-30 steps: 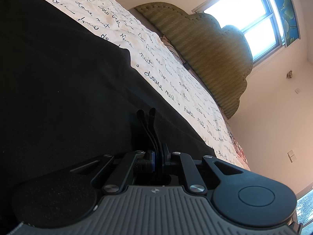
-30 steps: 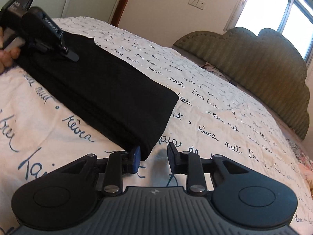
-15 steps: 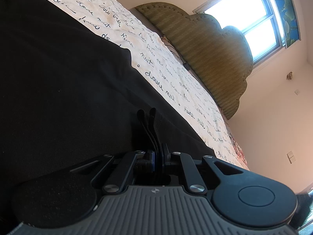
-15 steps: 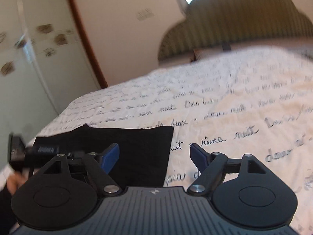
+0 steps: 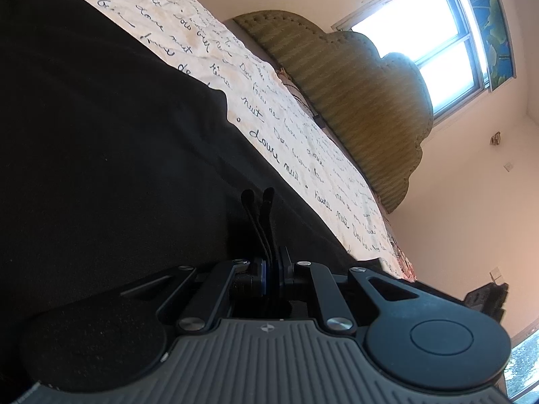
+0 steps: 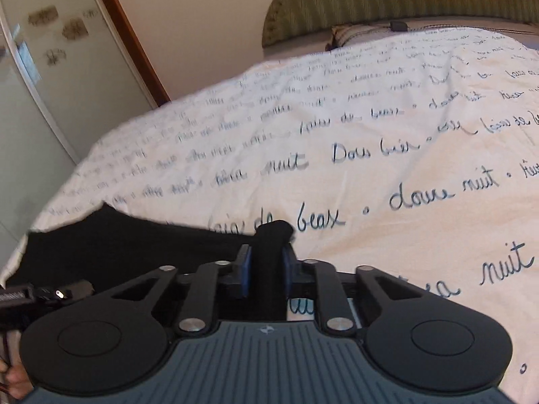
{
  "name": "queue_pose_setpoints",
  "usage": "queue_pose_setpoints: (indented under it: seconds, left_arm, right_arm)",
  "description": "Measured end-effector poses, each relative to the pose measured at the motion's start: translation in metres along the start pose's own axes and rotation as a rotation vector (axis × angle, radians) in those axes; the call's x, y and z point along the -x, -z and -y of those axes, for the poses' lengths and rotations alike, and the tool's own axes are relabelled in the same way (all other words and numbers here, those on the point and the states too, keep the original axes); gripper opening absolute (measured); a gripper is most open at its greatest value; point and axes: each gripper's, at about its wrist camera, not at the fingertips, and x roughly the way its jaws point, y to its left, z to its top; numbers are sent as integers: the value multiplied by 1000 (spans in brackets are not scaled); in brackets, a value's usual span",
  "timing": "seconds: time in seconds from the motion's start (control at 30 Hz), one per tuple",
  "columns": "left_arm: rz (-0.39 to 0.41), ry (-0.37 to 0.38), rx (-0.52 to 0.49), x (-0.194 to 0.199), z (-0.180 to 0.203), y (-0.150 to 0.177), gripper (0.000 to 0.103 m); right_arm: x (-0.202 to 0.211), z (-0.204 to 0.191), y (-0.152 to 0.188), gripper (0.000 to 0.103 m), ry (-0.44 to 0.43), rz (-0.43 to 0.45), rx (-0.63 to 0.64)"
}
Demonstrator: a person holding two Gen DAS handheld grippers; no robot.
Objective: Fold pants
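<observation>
The black pants lie folded on the bed and fill the left of the left wrist view. My left gripper is shut on their fabric, and two black cord ends stick up past its pads. In the right wrist view the pants lie at the lower left. My right gripper is closing its jaws on a bunched corner of them; the blue pads press the cloth on both sides. The left gripper shows at the far left edge, with a hand below it.
A white bedcover printed with dark handwriting spreads over the bed to the right and beyond. A green padded headboard and a pillow stand at the far end. A wardrobe door is on the left; a bright window sits above the headboard.
My right gripper rolled and swung round to the pants' corner, opened wide, then closed on the bunched fabric. The left gripper kept still with its grip.
</observation>
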Motion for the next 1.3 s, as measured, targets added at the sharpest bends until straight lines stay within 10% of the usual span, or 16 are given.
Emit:
queue_pose_setpoints:
  seconds: [0.2,0.53,0.7,0.97,1.3]
  left_arm:
    - [4,-27,-24,2,5,4,16]
    - [1,-21,-11,5,6,3,15]
    - [0,-21,-12,5,5,2,16]
    - [-8,-64,-65,2,13,1,15]
    - [83,-138,-200,78,35,0,26]
  right_arm:
    - [-19,1,12,11,61,-50,74]
    - [38,0,21,26,-78,158,-141]
    - [9,-31,39,70,-64,35,-5]
    - [-10,-65,64,75,79,29,244]
    - [-3,-54,62,75,25,51,174]
